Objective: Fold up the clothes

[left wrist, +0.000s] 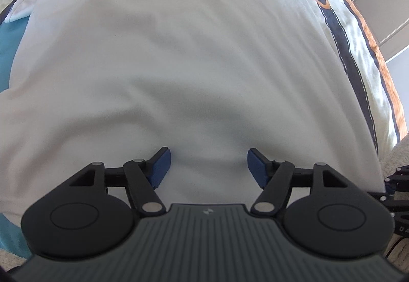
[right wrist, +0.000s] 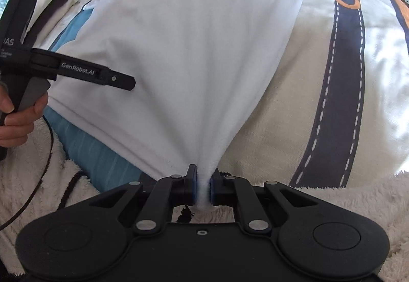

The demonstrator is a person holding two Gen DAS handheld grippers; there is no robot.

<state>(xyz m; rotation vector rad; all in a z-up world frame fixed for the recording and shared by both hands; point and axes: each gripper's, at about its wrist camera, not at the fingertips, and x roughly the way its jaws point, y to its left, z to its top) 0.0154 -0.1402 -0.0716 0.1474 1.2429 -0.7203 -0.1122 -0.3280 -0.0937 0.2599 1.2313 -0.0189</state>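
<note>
White shirt (right wrist: 194,51) is spread flat on the bed (right wrist: 294,115). Right hand-held gripper (right wrist: 203,188) is pinching its near hem, bunched up between the pads. Left hand-held gripper (left wrist: 208,166) hovers over the fabric, jaws wide apart, holding nothing.

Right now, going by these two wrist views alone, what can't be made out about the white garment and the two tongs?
- White cotton garment: its near hem in the left wrist view is hidden behind the left tongs.
- Right wrist view: the pinched corner is hidden between the pads of the right tongs.
- Left tongs' tips in that view: hidden behind their own black arm.
- The garment's sleeves and collar: cut off and small at the top edge.
</note>
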